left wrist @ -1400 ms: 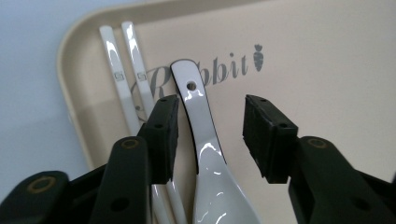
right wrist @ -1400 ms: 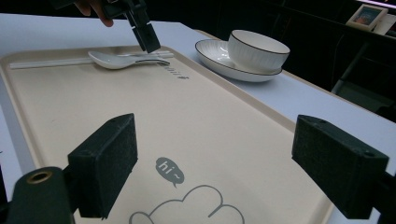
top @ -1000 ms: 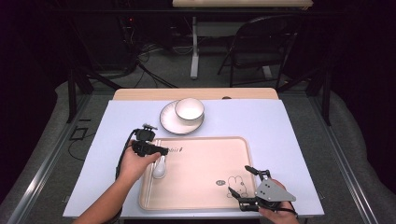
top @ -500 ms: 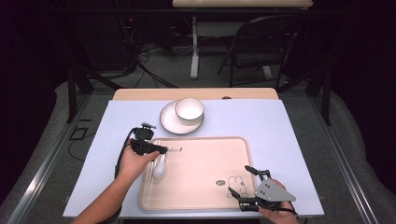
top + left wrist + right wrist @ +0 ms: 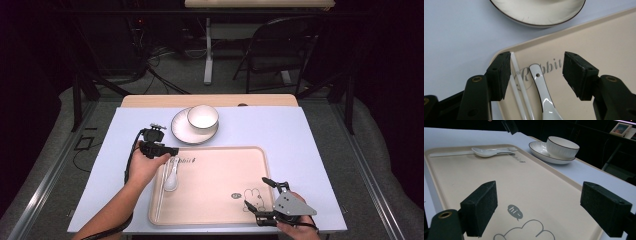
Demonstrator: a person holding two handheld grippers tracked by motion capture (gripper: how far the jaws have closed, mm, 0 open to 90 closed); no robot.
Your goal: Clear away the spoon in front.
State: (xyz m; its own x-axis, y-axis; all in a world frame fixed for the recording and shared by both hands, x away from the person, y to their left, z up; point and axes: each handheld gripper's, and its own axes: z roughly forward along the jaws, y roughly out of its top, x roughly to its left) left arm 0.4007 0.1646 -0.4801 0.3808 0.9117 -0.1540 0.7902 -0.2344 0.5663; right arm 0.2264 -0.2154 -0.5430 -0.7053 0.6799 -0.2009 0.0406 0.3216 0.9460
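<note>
On the beige tray (image 5: 215,200) the white ceramic spoon (image 5: 171,177) and the white chopsticks (image 5: 161,192) already lie together at the left of the frame, so I judge this part done; the bowl (image 5: 202,118) on its plate (image 5: 181,131) waits above the tray, off it, perhaps next. My left gripper (image 5: 536,75) hovers over the spoon handle with jaws apart, touching nothing; they have just been closing a little, with spoon and chopsticks below the gap. My right gripper (image 5: 260,195) rests wide at the lower right, holding nothing. Compared with the earlier frame, nothing on the tray has shifted, and both hands look almost in the same place.
</note>
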